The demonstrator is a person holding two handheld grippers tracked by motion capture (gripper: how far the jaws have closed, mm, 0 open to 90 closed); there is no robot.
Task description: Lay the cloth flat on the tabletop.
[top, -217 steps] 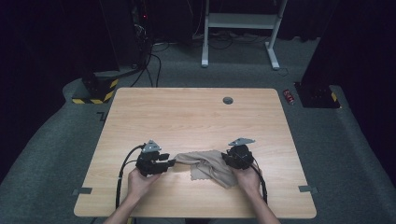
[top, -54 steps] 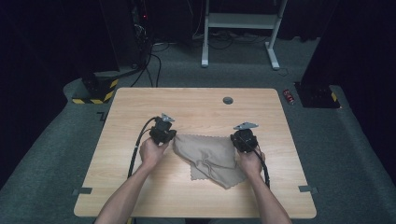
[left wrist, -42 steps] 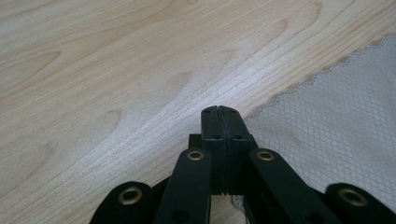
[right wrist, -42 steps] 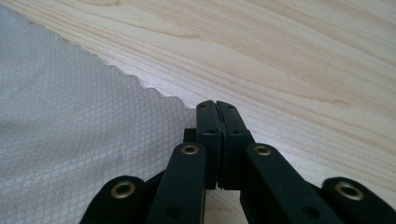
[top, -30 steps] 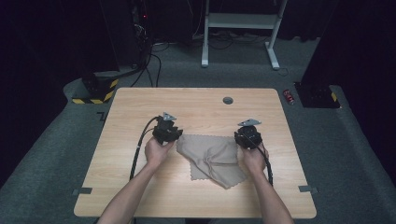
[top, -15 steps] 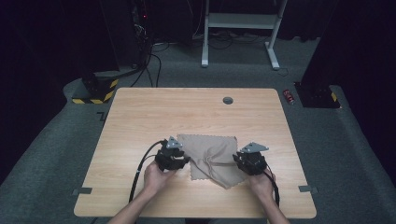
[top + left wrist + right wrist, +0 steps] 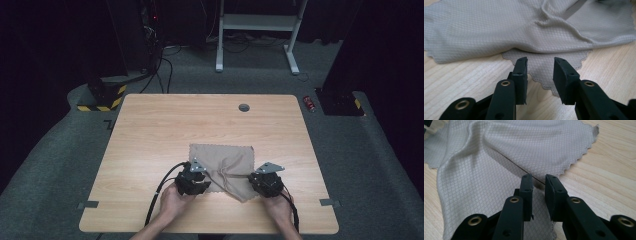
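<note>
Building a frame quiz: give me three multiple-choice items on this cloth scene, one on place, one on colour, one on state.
1. Where does the cloth lie on the table?
A. far left corner
B. near the person's edge, about the middle
C. hanging off the right side

2. What colour is the cloth?
A. beige-grey
B. bright red
C. dark blue

3. How do the left gripper's jaws stand?
A. clamped flat together
B. apart, over the scalloped cloth edge
C. closed on a cable

Key: 1 B, the high view shows it between both grippers near the front edge. 2 A, every view shows beige-grey weave. 3 B, the left gripper view shows a gap between the jaws.
</note>
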